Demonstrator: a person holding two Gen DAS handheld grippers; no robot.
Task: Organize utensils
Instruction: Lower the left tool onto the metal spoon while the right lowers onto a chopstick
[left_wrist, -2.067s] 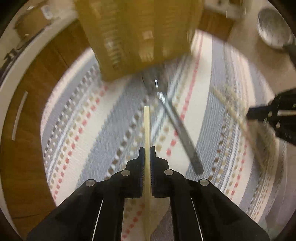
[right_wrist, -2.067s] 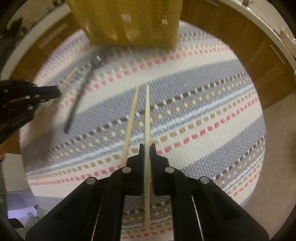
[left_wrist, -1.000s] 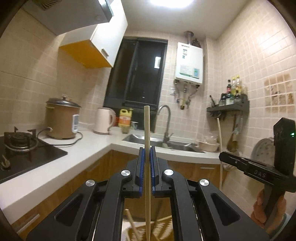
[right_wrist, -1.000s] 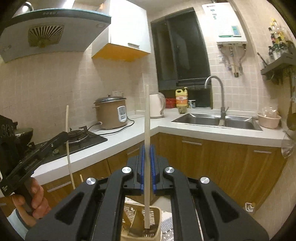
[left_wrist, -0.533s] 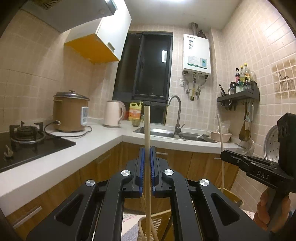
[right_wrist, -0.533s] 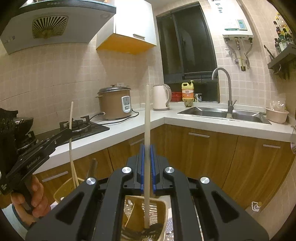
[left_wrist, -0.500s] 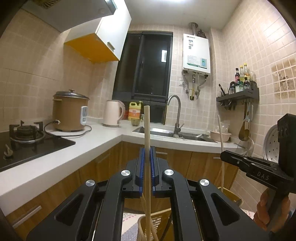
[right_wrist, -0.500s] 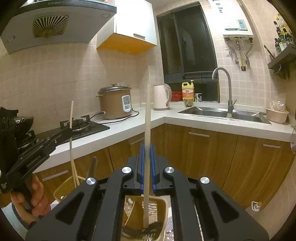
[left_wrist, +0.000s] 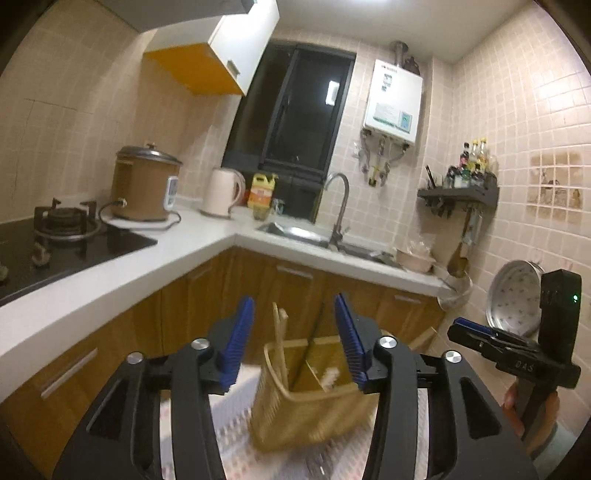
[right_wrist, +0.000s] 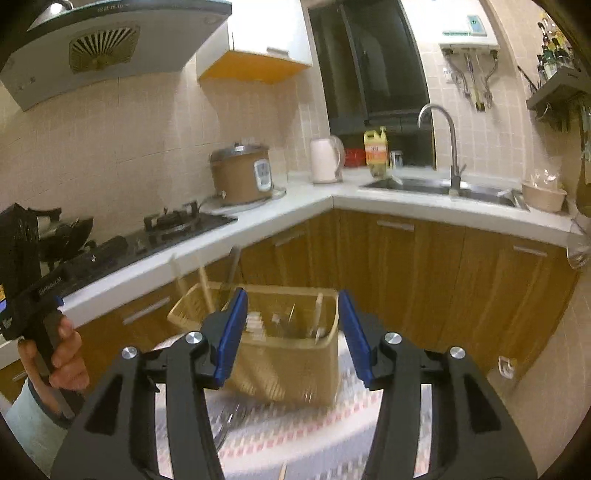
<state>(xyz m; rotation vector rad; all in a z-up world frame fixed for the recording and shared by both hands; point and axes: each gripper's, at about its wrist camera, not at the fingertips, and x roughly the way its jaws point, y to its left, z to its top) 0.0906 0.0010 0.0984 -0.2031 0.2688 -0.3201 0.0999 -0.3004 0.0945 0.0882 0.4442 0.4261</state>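
Kitchen counter (right_wrist: 443, 216) behind; right gripper (right_wrist: 291, 328) and left gripper (left_wrist: 293, 343), marked "DAS", just opened, empty, before basket (right_wrist: 295, 354).

Beige-tiled walls (left_wrist: 517, 110), wooden cabinets (right_wrist: 424, 266), white counter (left_wrist: 110, 273) — dark window (left_wrist: 295, 110) behind.
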